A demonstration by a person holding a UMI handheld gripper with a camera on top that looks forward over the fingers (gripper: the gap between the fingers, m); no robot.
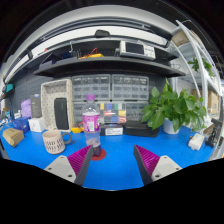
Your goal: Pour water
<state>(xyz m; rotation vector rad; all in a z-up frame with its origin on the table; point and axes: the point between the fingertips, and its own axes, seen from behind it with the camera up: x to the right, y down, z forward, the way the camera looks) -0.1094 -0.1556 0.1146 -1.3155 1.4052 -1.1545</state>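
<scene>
A clear plastic water bottle (91, 122) with a pink label stands upright on a red coaster (96, 153) on the blue table (120, 168). It stands just ahead of my left finger, a little left of the gap. My gripper (113, 160) is open and empty; its magenta pads (79, 160) stand wide apart with bare table between them. A white woven cup (53, 142) stands to the left of the bottle.
A green potted plant (176, 107) stands at the back right. A small box (13, 136) and white containers (37, 125) sit at the left. Shelves with a drawer cabinet (110, 92) rise behind the table. Small white items (196, 141) lie at the right.
</scene>
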